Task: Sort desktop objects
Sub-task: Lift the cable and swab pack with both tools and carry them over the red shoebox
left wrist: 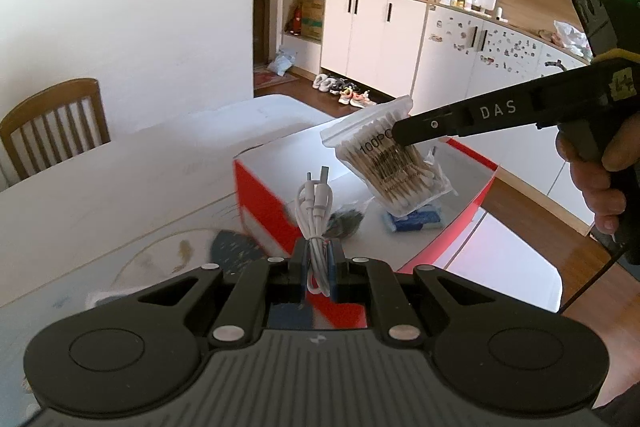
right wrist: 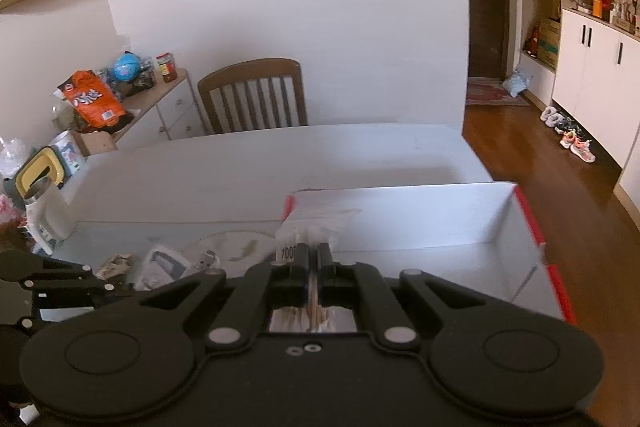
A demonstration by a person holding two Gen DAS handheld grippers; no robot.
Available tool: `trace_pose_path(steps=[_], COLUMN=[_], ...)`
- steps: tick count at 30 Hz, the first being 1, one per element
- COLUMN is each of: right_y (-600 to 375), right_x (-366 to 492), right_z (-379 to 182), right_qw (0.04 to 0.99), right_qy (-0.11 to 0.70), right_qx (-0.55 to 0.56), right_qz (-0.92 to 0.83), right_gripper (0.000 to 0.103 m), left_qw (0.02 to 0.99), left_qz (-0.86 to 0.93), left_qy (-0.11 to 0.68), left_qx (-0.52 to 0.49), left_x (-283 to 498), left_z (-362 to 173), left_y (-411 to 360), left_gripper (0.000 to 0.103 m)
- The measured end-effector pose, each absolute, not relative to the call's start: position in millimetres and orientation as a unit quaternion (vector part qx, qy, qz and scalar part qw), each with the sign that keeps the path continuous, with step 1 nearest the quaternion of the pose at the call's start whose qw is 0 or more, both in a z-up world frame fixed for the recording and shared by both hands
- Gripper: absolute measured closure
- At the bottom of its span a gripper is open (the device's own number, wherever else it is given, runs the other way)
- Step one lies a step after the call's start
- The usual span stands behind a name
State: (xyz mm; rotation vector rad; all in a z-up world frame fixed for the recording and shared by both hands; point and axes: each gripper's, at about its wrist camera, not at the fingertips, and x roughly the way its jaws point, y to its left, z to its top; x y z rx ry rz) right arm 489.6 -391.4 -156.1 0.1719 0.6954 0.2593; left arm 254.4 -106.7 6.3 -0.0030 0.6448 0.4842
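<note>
White cable (left wrist: 316,211), coiled and bundled, stands clamped upright between the pads of the left gripper (left wrist: 318,259), its two plugs uppermost, just short of the near wall of the red-and-white box (left wrist: 260,195). Clear plastic pack of cotton swabs (left wrist: 394,167) hangs tilted over the open box, pinched near its sealed top edge by the right gripper (left wrist: 400,135); the right wrist view shows the same gripper (right wrist: 314,255) clenched on that pack (right wrist: 296,241), with wooden swab sticks visible between the pads.

Handling, as judged: the cable is light and limp, so a grip across the bound middle of the coil keeps the loops together; a hold on one loose strand would likely let it unwind. The swab pack is light, its film slippery and crushable; the stiffer sealed strip is probably the surest place to hold, and the sticks inside could snap under a hard squeeze.

Inside the box lie a blue packet (left wrist: 416,221) and a dark bagged item (left wrist: 344,223), beneath and beside the hanging pack.

Legible writing: "100P…" on the swab pack, cut off by the gripper; "DAS" on the right gripper's finger. Printing on the orange snack bag (right wrist: 94,103), far behind the box, is too small to read.
</note>
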Motion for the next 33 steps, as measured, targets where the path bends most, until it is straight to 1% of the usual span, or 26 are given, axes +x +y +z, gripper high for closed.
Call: trace_pose_path(steps=[16,21,33], right_y=[-451,-464,-477], right_x=[511,522,553], right_z=[-178,-186,-212], right_qw=[0.925,0.921,0.912], right_qy=[0.351,0.362,0.387], right_qx=[0.083,0.085,0.086], right_qz=[0.120,0.120,0.104], right_gripper=[0.101,0.101,0.101], left_qw=[0.905,0.895,0.863], left_qz=[0.232,0.219,0.189], left_qy=[0.357,0.388,0.468], left_qx=[0.001,-0.015,-0.006], left_x=[337,356,400], left_z=[-15,-26,-41], left_y=[-111,-105,-90], left_gripper=[0.094,0.094,0.094])
